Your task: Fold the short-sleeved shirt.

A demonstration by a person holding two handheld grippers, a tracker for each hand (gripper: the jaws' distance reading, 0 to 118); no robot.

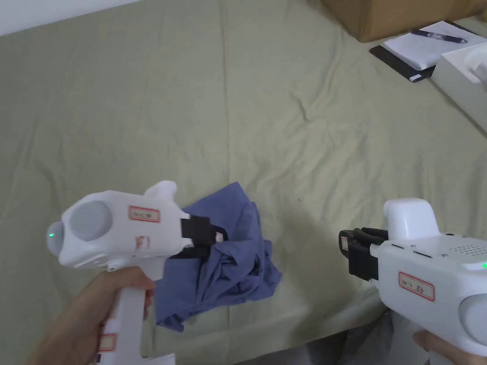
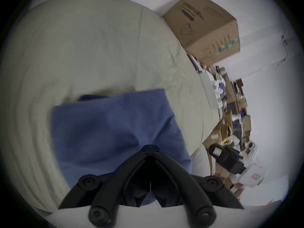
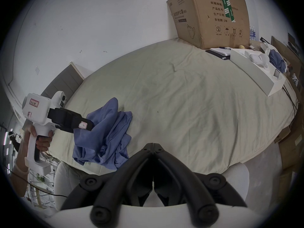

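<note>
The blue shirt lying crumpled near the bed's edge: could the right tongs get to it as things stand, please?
Probably yes. The right tongs hang shut off the near edge, apart from the blue shirt, with bare sheet between them. The left tongs meet the shirt's other side, leaving the near side free.

Left gripper fingers' contact with crumpled shirt hidden.

Cardboard box: "数量: 2400", "有效期: 2年" and "50cm" are printed on the side; handling symbols are printed below.
</note>
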